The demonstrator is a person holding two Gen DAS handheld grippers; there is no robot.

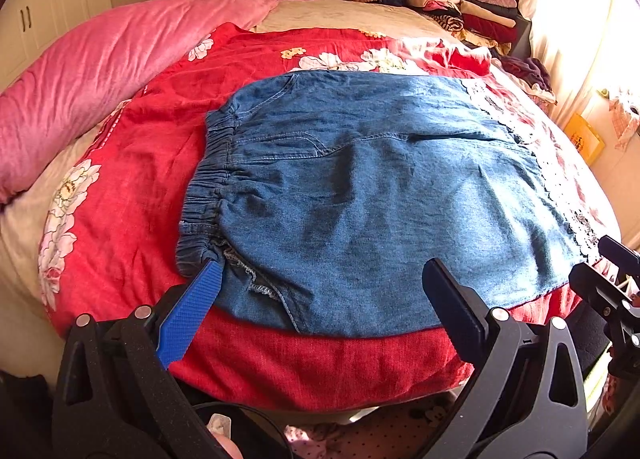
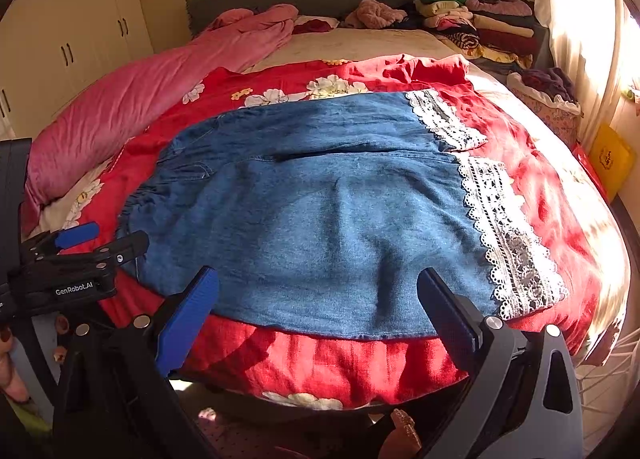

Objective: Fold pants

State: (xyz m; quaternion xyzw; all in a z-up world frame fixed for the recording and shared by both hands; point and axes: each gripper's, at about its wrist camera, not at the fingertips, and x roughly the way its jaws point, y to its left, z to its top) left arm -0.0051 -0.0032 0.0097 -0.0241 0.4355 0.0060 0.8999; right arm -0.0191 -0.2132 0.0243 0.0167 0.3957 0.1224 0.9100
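Denim pants (image 1: 360, 187) lie flat across the red flowered quilt (image 1: 160, 131) on the bed, and from the left wrist view they fill the middle of your sight. Expect soft, light cloth that drapes and bunches, not slippery; the thick gathered waistband (image 1: 204, 195) at nine o'clock is your firmest hold. Your left tool (image 1: 320, 299) stands wide and grips nothing, its blue finger (image 1: 192, 311) at seven o'clock touching or just over the waistband's near corner, I cannot tell which. The near edge of the pants runs between the two fingers.

From the right wrist view, the pants (image 2: 328, 219) again sit at centre, with the white lace hems (image 2: 508, 235) at three o'clock. Lace looks delicate, so I would pinch the denim just beside it. Your right tool (image 2: 320, 307) is wide too, holding nothing, straddling the near edge. The left tool (image 2: 100, 239) shows at nine o'clock by the waistband end.
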